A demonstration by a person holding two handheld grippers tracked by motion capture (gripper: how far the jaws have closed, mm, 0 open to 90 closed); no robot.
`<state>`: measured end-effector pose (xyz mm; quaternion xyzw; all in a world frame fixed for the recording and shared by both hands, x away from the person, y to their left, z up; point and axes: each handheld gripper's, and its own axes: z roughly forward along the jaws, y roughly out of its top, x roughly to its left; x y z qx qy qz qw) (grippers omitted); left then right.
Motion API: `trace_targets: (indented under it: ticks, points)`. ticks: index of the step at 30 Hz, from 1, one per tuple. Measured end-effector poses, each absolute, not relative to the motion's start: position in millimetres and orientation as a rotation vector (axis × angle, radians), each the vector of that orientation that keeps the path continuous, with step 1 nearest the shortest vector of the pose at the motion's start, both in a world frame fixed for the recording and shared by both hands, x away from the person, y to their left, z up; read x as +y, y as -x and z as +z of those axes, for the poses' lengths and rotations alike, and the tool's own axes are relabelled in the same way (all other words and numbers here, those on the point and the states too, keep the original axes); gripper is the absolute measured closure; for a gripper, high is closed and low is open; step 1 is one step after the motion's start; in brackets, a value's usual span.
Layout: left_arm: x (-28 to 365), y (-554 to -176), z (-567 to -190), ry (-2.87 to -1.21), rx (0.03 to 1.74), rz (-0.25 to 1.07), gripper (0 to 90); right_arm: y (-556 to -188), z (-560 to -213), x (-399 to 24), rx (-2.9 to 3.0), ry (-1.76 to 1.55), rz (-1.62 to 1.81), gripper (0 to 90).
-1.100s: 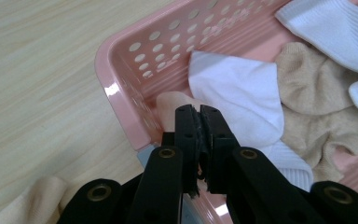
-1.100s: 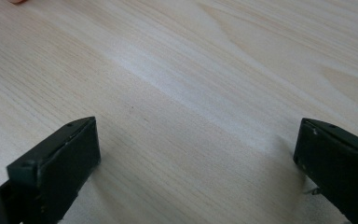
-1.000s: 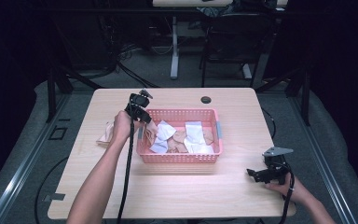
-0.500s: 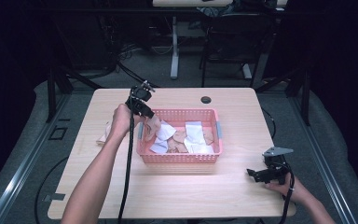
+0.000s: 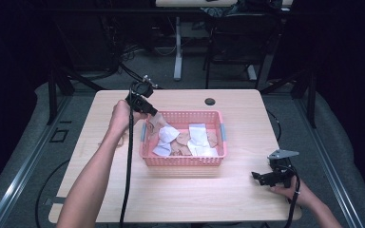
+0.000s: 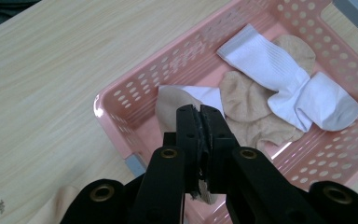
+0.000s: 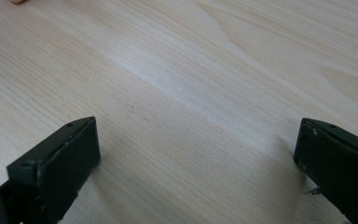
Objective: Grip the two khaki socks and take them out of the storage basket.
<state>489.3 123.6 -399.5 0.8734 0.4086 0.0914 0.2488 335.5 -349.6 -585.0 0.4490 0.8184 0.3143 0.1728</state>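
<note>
The beige sock [image 6: 177,105], clamped in the left gripper [image 6: 200,116] fingers over the pink basket [image 6: 121,126] corner, should lift clear of the rim unsnagged, while the right gripper [image 7: 196,154] rests, fingers apart, on the surface [image 7: 177,70].

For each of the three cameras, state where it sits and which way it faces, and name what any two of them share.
High view: above the person's side, looking forward and down on the table; both forearms, the left gripper and the right gripper show.
Left gripper view: rides the left gripper, looking down into the pink basket; its jaws are shut on a beige sock.
Right gripper view: rides the right gripper, facing bare tabletop between open jaws.
Shared: high and left gripper views both show the basket and a white sock.
</note>
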Motion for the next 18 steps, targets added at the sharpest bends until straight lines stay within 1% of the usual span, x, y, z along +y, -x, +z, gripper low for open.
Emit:
trace_targets:
  ticks: [6, 18]
  points:
    - [126.7, -488.5, -389.5, -2.367, 1.104, 0.254, 86.7, -335.2, -584.8, -349.5, 2.324, -1.279, 0.891, 0.0]
    - [135.5, -482.8, -364.4, -2.348, 1.073, 0.31, 86.6, -335.3, -584.8, -349.6, 2.323, -1.276, 0.889, 0.0]
